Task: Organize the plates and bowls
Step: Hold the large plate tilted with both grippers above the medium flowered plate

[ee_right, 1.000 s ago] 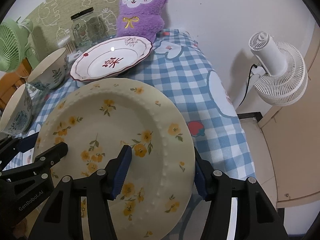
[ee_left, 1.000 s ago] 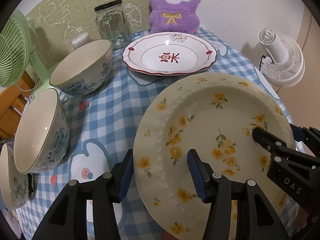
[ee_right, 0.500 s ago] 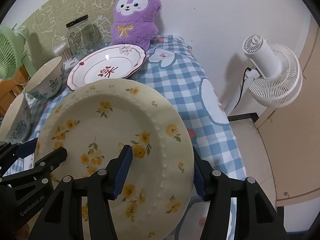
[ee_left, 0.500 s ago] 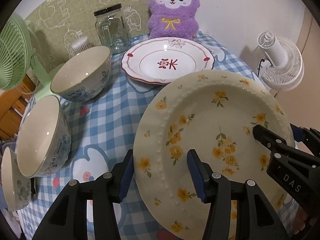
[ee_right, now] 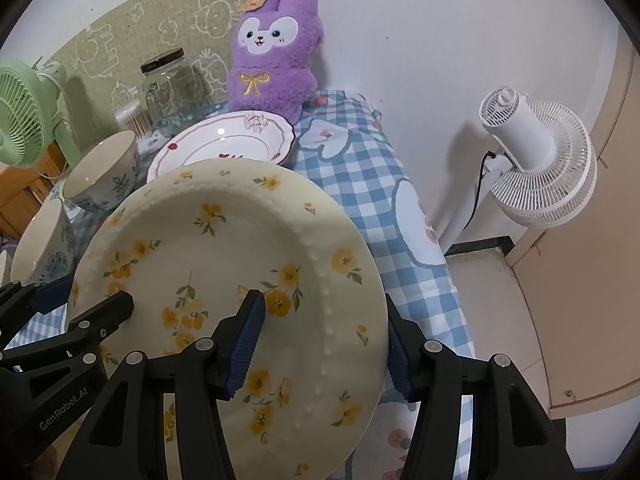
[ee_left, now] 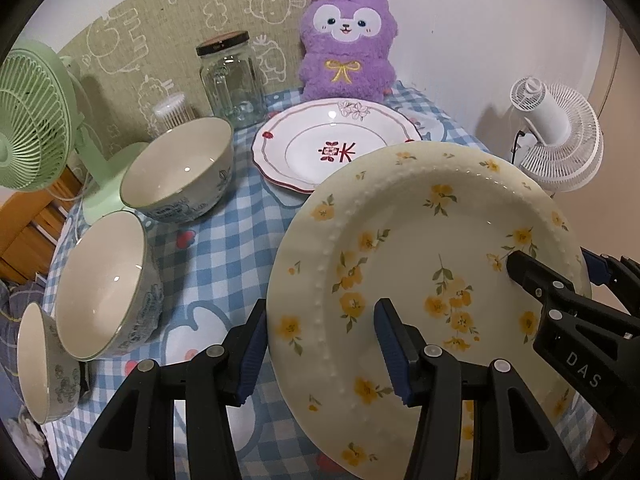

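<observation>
Left wrist view first: the bench (ee_left: 224,240), under its blue checked cloth, carries everything else, so I take it as my landing ground. The yellow-flowered plate (ee_left: 420,264) is the biggest piece, lifted clear of the cloth and tilted, its far rim overlapping my sight of the red-trimmed plate (ee_left: 336,148) near the purple plush (ee_left: 348,60). I judge the step to be carrying it over to stack on that red-trimmed plate, so I would level it, centre it, and lower it slowly so glaze meets glaze without a knock.

Three bowls (ee_left: 180,168) sit along the bench's left side, well apart from my path; the glass jar (ee_left: 232,80) behind is the one thing to keep clear of.

My left tongs (ee_left: 320,344) pinch the plate's near-left rim, one pad above and one below. My right tongs (ee_right: 324,340) clamp the opposite rim the same way. I should move both hands together, since uneven pull could twist the plate out.
</observation>
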{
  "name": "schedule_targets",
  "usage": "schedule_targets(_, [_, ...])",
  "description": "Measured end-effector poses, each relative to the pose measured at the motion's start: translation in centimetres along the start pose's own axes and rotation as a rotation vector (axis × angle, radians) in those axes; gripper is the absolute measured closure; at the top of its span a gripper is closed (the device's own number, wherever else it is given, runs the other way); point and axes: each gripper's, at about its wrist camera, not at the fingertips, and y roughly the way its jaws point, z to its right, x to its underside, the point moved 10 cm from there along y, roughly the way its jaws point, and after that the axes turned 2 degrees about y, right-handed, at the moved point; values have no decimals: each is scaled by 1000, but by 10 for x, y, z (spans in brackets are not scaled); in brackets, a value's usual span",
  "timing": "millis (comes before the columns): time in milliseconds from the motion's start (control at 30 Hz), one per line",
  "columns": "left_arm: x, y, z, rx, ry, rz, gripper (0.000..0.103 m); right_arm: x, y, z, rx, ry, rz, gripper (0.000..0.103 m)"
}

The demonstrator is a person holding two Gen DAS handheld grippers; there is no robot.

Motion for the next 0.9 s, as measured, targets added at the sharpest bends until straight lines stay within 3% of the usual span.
schedule_targets(900, [31, -58, -30, -14, -17, 73, 50, 22, -63, -39, -10, -34, 55, 44])
